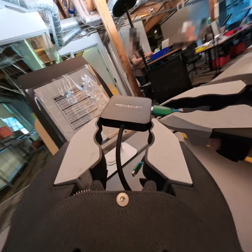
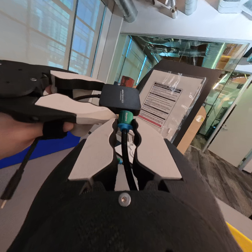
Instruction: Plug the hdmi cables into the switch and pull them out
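Observation:
A black HDMI switch [image 1: 126,110] is held up in the air. My left gripper [image 1: 125,125] is shut on its near edge, where the switch's own black lead [image 1: 120,150] comes out. A green HDMI plug [image 1: 163,109] sits in the port on the switch's right side, with a sliver of metal showing. My right gripper [image 2: 124,122] is shut on that plug [image 2: 124,117], below the switch [image 2: 120,99]. Its black cable [image 2: 126,150] runs back between the fingers. In the right wrist view the left gripper [image 2: 106,100] comes in from the left. A second green plug [image 1: 137,169] hangs free below.
A dark panel with a plastic-wrapped printed sheet [image 1: 76,103] stands just behind the switch. A white stand base [image 1: 121,154] lies on the grey table below. The switch's lead ends in a small loose plug [image 2: 10,188]. A blue mat [image 2: 47,147] is at the left. A person [image 1: 136,61] stands far back.

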Motion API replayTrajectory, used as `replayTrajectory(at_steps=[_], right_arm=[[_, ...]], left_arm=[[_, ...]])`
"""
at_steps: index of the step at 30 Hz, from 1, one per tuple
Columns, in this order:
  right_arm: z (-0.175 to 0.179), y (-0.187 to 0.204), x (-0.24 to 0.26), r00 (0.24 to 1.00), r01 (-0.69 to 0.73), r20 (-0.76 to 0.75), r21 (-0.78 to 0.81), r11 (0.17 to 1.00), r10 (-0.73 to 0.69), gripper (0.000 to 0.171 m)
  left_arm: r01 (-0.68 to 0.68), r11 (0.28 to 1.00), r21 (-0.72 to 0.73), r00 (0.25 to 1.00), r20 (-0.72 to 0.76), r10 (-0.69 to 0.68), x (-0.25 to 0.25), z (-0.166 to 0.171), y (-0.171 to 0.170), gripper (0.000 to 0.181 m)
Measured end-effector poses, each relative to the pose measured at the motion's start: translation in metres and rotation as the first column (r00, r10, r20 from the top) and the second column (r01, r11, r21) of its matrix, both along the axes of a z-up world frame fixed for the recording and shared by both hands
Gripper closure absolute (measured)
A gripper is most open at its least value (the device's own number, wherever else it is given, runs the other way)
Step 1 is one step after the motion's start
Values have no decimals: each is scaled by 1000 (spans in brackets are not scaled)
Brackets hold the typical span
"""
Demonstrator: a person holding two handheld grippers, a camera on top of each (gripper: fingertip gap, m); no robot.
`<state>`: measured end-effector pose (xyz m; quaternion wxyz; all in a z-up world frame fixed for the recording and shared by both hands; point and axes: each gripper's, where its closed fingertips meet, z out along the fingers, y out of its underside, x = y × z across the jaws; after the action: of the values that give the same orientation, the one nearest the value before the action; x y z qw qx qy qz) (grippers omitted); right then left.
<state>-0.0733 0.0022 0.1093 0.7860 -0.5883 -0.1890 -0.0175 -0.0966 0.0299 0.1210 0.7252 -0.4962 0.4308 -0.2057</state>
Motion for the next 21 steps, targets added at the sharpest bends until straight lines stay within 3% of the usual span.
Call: replayTrajectory(at_steps=[6, 10, 14, 17, 18, 21], right_arm=[[-3, 3, 0, 999, -27, -34, -48, 998, 25, 149], [-10, 8, 0, 973, -130, -208, -134, 982, 100, 149], [-10, 9, -1, 993, -110, -58, -126, 986, 104, 149], [-7, 5, 0, 995, -95, 19, -134, 986, 98, 149], [-7, 5, -1, 993, -103, 37, -158, 982, 110, 149], [9, -6, 4, 981, -191, 8, -198, 961, 196, 149]], left_arm=[[-22, 1000, 11, 999, -35, 22, -1, -1, 3, 116], [-101, 990, 101, 991, -79, 109, -1, -1, 4, 116], [-44, 999, 7, 995, -88, 45, -3, -4, 9, 116], [-240, 969, 50, 968, -65, 243, -36, 8, 43, 117], [-220, 975, 6, 974, -44, 220, -45, 12, 47, 116], [46, 981, -187, 997, 70, -33, -48, 26, 31, 116]])
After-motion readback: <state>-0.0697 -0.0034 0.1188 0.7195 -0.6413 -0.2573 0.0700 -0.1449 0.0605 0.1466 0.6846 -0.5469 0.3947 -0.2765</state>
